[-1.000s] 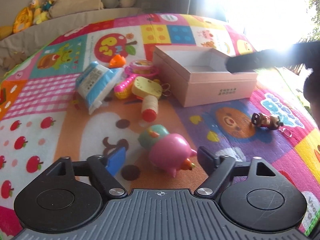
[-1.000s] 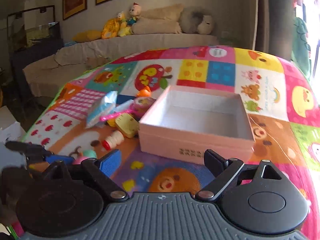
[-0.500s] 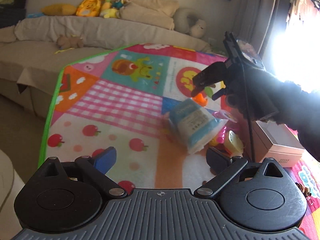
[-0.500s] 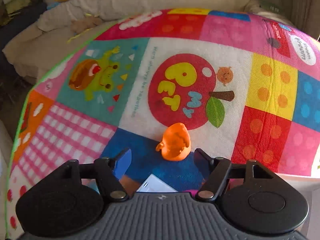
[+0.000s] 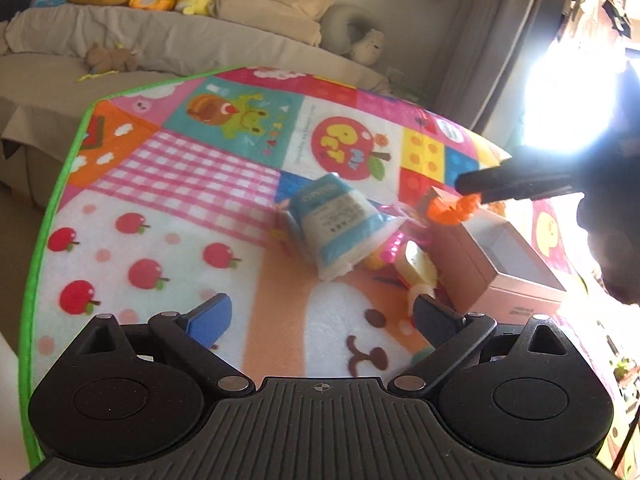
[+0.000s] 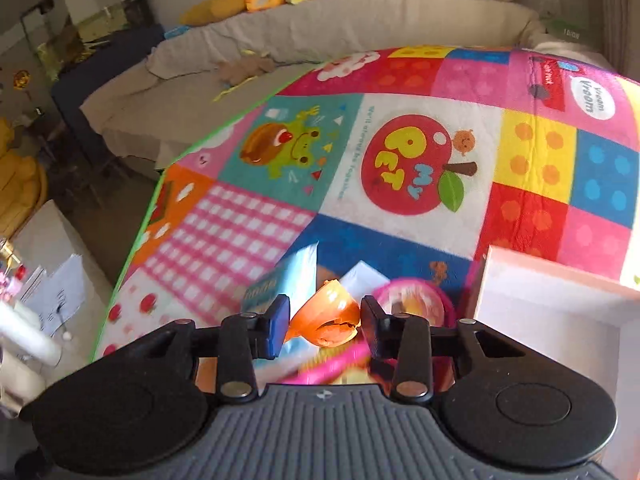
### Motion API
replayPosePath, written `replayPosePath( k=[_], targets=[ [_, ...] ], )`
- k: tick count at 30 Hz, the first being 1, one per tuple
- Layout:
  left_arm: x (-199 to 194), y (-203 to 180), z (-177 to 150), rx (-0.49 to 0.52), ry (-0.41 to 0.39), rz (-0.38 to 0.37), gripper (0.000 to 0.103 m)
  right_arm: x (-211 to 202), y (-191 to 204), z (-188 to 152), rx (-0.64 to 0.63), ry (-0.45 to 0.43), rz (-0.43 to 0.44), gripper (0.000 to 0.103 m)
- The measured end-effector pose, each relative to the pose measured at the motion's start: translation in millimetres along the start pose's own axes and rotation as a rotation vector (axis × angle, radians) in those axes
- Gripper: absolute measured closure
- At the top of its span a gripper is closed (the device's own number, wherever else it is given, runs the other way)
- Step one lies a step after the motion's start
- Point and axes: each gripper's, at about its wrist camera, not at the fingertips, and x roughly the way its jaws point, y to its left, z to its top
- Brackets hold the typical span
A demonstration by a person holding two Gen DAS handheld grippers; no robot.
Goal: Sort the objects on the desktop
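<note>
My right gripper (image 6: 325,320) is shut on a small orange toy (image 6: 326,318) and holds it above the mat, left of the open pink box (image 6: 560,320). In the left wrist view the same orange toy (image 5: 454,210) hangs from the right gripper's dark fingers (image 5: 512,184) over the near corner of the pink box (image 5: 512,264). My left gripper (image 5: 322,316) is open and empty above the mat, short of a blue-and-white tissue pack (image 5: 340,224). A pile of pink and yellow toys (image 5: 404,256) lies between the pack and the box.
The colourful play mat (image 5: 180,200) has a green edge (image 5: 40,260) at the left. A beige sofa (image 5: 160,40) with plush toys lies beyond. Papers and a white box (image 6: 48,264) sit off the mat's left side. Bright window glare fills the upper right.
My right gripper has closed on the orange toy and lifted it off the mat toward the pink box. My left gripper has swung back slightly to the right, staying open.
</note>
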Motion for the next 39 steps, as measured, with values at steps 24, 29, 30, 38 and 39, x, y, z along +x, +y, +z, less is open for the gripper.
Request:
replayPosePath(
  k=[24, 29, 30, 38, 39],
  targets=[
    [54.9, -116.4, -50.0, 0.290, 0.192, 0.115, 0.041, -114.5, -43.2, -246.5, 0.001, -0.098, -0.172, 0.036],
    [39.2, -124.8, -64.1, 0.357, 0.225, 0.034, 0.041, -106.1, -25.3, -247.0, -0.092, -0.114, -0.177, 0.025],
    [36.0, -125.9, -66.8, 0.368, 0.232, 0.017, 0.041, -103.5, -23.1, -246.8, -0.106, -0.118, -0.187, 0.024],
    [38.0, -125.2, -66.0, 0.329, 0.242, 0.046, 0.021, -77.7, -16.3, -244.5, -0.163, -0.076, -0.215, 0.029],
    [39.6, -125.4, -65.2, 0.323, 0.241, 0.049, 0.023, -76.7, -16.7, -244.3, -0.158, -0.073, -0.214, 0.034]
  ],
)
